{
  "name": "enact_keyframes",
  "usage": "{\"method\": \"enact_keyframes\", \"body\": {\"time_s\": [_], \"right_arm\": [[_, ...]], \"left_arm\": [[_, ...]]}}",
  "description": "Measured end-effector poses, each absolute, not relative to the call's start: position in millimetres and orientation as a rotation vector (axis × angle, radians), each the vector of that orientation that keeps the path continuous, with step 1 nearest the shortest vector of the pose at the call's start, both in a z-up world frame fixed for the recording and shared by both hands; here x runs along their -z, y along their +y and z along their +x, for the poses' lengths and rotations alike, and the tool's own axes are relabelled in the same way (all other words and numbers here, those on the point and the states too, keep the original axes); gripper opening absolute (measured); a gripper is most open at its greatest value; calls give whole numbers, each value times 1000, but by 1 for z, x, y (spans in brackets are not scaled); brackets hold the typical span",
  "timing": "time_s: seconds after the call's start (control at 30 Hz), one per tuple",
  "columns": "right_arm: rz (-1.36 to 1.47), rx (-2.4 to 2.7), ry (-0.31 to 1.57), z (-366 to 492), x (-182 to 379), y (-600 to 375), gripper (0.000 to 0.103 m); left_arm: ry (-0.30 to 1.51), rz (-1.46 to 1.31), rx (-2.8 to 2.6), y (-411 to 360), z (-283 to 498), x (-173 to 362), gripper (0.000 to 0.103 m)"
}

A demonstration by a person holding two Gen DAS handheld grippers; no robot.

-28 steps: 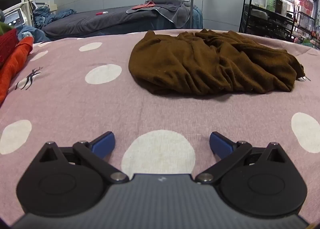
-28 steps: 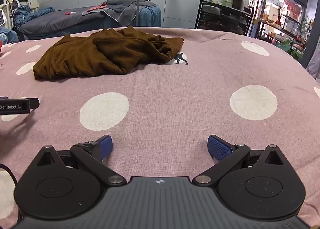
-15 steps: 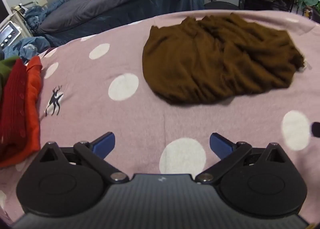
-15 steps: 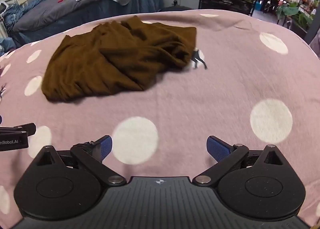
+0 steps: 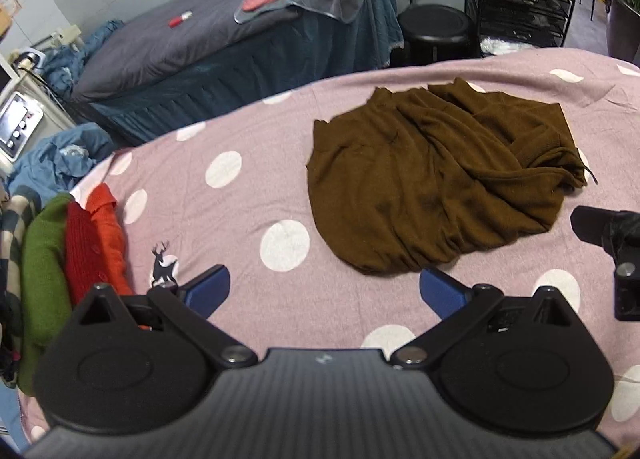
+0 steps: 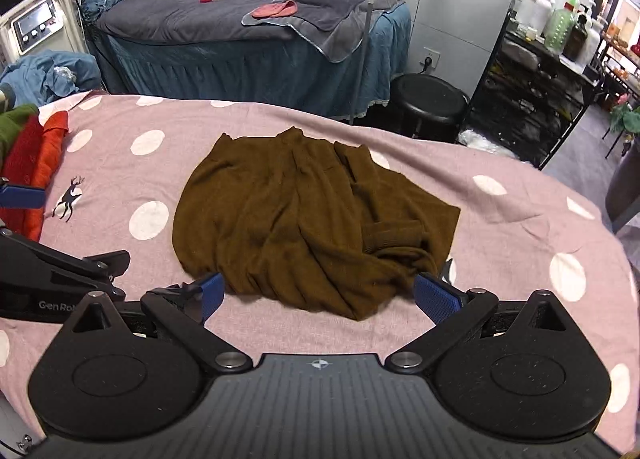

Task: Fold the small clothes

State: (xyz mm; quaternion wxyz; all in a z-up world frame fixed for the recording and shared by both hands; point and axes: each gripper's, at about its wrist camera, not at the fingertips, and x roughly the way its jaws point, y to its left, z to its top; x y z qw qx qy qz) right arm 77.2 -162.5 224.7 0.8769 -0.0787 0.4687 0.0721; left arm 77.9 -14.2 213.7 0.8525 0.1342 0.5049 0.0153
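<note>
A crumpled brown knit garment (image 5: 432,175) lies on the pink polka-dot bed cover (image 5: 248,199); it also shows in the right wrist view (image 6: 308,227). My left gripper (image 5: 324,291) is open and empty, above the cover just short of the garment's near edge. My right gripper (image 6: 320,295) is open and empty, held above the garment's near edge. The right gripper's body shows at the right edge of the left wrist view (image 5: 612,243), and the left gripper's body shows at the left of the right wrist view (image 6: 52,275).
A pile of folded clothes, red (image 5: 84,243), orange and green (image 5: 40,279), sits at the cover's left edge. Beyond the bed stand a grey massage table (image 6: 224,15), a black stool (image 6: 432,99), a shelf rack with bottles (image 6: 536,59) and a machine (image 6: 32,23).
Both grippers have risen and tilted downward, so the garment is now seen from above. The right gripper has moved closer over the garment's near edge. Both stay open.
</note>
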Motion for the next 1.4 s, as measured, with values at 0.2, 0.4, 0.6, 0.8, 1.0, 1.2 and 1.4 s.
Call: {"method": "enact_keyframes", "body": {"time_s": [0.2,0.4,0.6,0.8,1.0,1.2,1.4], "right_arm": [[-204,-106,1014,84,-224,-158,103],[-223,-101,1054,83,-217,-160,103],[-217,-97,1068,83,-216,-162,103],[-208,-114,1072,81,-217,-161,103],[-200,-106,1066,79,-218,-160,103],[-160,-102,1077,79,-218,-165,103],[-150,-110,1072,77,-218,-165,103]], "left_arm": [[1104,302,-4,-17,85,-207,103],[1150,296,6,-19,89,-199,103],[1166,289,-11,-18,90,-197,103],[1162,279,-15,-18,88,-199,103],[1143,275,-15,-20,86,-202,103],[1140,247,-2,-21,84,-205,103],[1116,241,1,-24,82,-209,103]]}}
